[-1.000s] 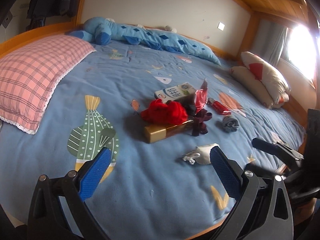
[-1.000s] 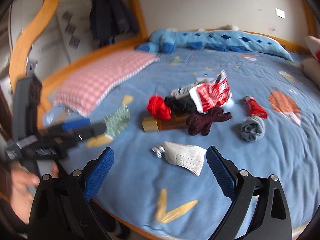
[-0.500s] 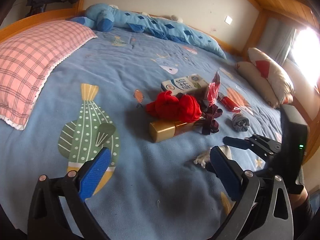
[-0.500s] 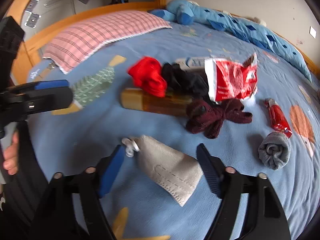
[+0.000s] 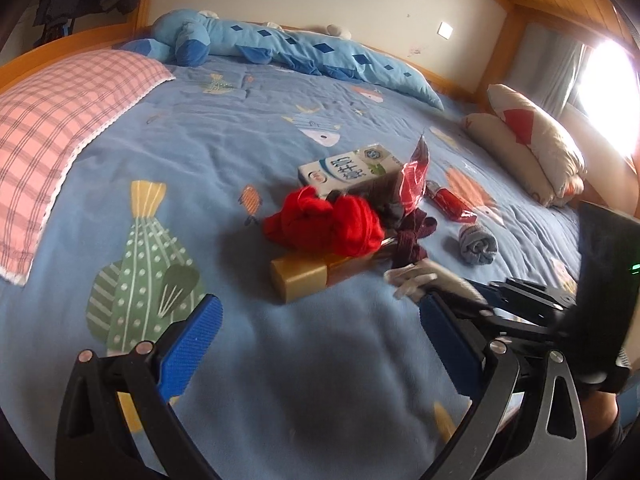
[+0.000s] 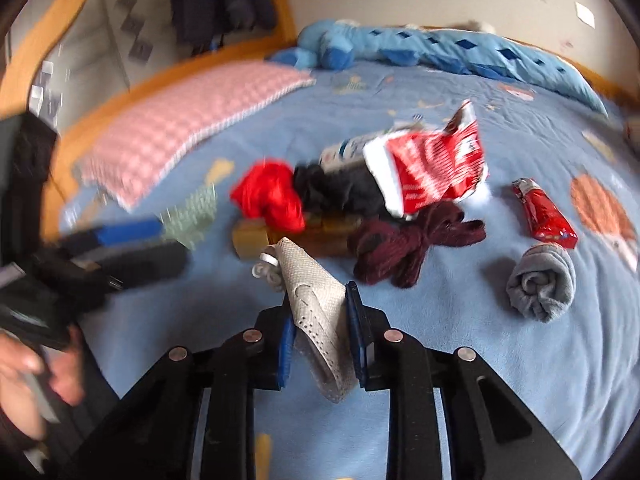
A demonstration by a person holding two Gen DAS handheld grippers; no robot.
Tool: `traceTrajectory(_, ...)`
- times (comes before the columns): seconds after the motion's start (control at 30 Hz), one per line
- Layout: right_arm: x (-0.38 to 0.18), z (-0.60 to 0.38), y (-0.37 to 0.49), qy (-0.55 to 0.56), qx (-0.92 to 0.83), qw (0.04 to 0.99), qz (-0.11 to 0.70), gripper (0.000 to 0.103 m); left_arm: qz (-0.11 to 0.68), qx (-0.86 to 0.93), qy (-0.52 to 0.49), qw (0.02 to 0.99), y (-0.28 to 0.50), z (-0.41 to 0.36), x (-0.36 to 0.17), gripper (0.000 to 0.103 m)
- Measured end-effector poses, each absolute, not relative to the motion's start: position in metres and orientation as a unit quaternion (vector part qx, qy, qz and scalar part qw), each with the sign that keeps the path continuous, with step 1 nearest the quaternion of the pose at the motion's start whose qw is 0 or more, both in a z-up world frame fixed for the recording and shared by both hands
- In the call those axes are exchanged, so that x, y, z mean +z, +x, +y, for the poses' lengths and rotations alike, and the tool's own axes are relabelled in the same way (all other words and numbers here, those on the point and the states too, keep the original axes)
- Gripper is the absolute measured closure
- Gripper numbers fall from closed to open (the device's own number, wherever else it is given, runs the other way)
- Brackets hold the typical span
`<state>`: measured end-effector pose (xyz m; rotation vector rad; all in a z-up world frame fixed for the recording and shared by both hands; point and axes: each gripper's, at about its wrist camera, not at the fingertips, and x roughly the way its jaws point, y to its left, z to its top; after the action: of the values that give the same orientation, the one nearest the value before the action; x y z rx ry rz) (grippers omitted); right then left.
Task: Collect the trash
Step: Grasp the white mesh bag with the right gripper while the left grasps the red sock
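Right wrist: blue bedspread (image 6: 500, 360) carries a clutter pile, red snack bag (image 6: 436, 168) on top. Right gripper (image 6: 320, 320) clamped on white face mask (image 6: 316, 300), near the bed's front edge. Left gripper (image 5: 320, 328) jaws wide, nothing between.

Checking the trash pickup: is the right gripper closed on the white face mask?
Yes, the right gripper has its blue pads pressed against both sides of the white face mask.
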<state>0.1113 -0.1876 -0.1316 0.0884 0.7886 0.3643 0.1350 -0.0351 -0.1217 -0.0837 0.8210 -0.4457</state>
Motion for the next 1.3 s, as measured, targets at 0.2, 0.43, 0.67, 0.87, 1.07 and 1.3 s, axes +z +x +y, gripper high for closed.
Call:
traceTrajectory(0.2, -0.127, -0.214, 0.116, 0.119, 0.139, 0.914, 0.363, 0.079, 0.394, -0.203, -0.028, 0.896, 0.164, -0.058, -0.125, 0.004)
traceTrajectory(0.43, -0.13, -0.23, 0.121, 0.148, 0.129, 0.915, 0.353, 0.079, 0.374, -0.173, -0.026, 0.911, 0.186, -0.07, -0.121, 0.006)
traceTrajectory(0.67, -0.137, -0.236, 0.121, 0.164, 0.13, 0.911, 0.356, 0.078, 0.378, -0.174, -0.039, 0.909, 0.191, -0.064, -0.137, 0.051)
traceTrajectory(0.87, -0.137, -0.237, 0.122, 0.175, 0.138, 0.907, 0.357, 0.078, 0.404, -0.172, -0.067, 0.896, 0.203, -0.059, -0.154, 0.044)
traceTrajectory(1.07, -0.139, -0.243, 0.122, 0.187, 0.135, 0.905, 0.357, 0.078, 0.393, -0.175, -0.076, 0.9, 0.199, -0.055, -0.152, 0.057)
traceTrajectory(1.3, -0.14, -0.243, 0.121, 0.187, 0.134, 0.905, 0.357, 0.078, 0.357, -0.185, -0.06, 0.914, 0.177, -0.053, -0.132, 0.061)
